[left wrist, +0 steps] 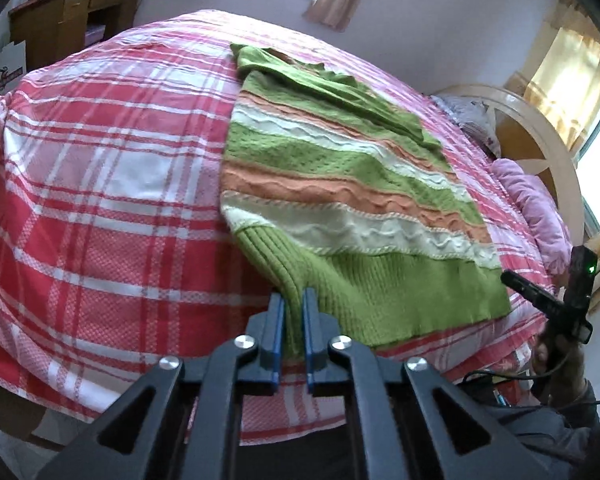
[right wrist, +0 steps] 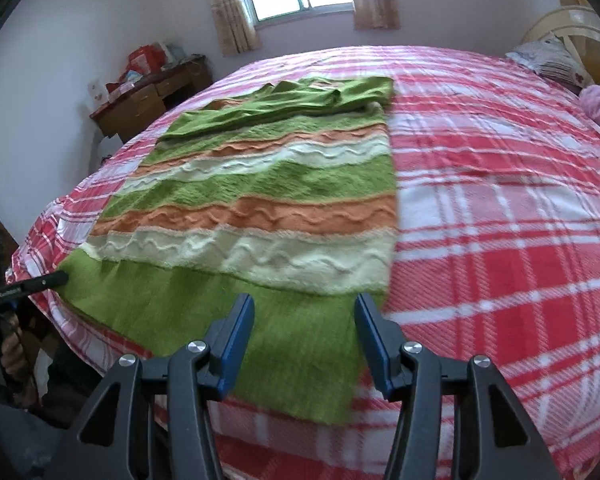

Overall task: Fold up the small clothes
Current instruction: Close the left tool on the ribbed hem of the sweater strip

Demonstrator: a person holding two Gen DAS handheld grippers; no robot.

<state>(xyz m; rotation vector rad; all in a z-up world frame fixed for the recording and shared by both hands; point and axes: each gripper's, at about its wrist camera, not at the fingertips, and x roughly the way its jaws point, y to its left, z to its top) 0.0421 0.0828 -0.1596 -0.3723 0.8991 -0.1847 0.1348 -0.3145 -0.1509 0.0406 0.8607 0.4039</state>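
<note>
A striped green, orange and white sweater point(left wrist: 340, 184) lies flat on a red plaid bed point(left wrist: 100, 184). The left gripper point(left wrist: 294, 320) is pinched narrow on the sweater's ribbed green hem at its near left corner. Only the right wrist view shows the right gripper point(right wrist: 304, 336) head-on: jaws half wide, poised over the hem's right corner, gripping nothing. A wooden desk point(right wrist: 148, 100) by the wall holds red bags point(right wrist: 144, 58).

Bare bedspread point(right wrist: 500, 240) beside sweater point(right wrist: 260, 208)
</note>
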